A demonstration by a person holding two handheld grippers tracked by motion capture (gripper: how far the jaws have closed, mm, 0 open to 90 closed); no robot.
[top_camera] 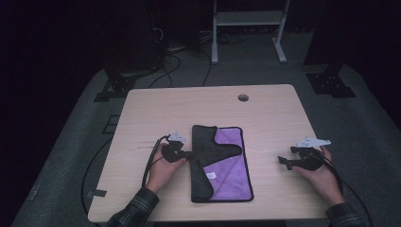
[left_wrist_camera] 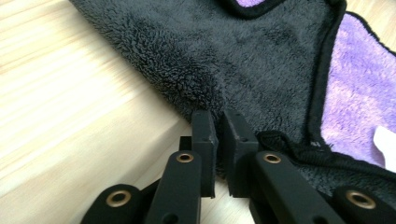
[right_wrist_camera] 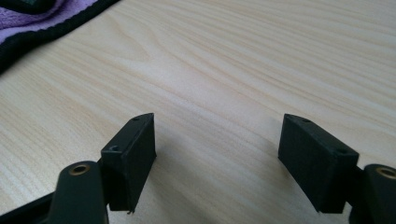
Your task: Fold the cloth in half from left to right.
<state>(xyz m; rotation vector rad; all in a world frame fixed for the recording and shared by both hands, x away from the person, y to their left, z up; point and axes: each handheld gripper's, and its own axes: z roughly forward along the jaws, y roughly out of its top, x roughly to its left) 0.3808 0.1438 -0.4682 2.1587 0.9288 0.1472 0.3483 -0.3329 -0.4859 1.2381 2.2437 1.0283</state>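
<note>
Lying lengthwise on the table (top_camera: 269, 113), with its long axis running away from the person, a cloth (top_camera: 229, 163) is seen partly folded: a dark grey flap is turned over from the left edge onto the purple face, which is left uncovered along the right side. The left gripper (top_camera: 187, 154) is held at the cloth's left edge, about halfway along it, and its jaws are drawn almost together on the grey pile. In the left gripper view the tips are seen biting into the folded edge of the cloth (left_wrist_camera: 243, 60), a pinch of fleece being taken up between them, so the cloth is judged to be gripped there rather than merely touched.

The right gripper (top_camera: 283, 161) is rested well apart from the cloth, off its right edge, with its jaws spread wide and nothing between them; bare wood is seen ahead of them in the right gripper view, and a strip of the cloth's black-bound purple border (right_wrist_camera: 32, 21) is caught in the far upper left corner.

The left hand is thus much the nearer. The gripped edge lies left of the purple face, so the coming move is judged to be a carry of that edge rightward, across the long axis.
</note>
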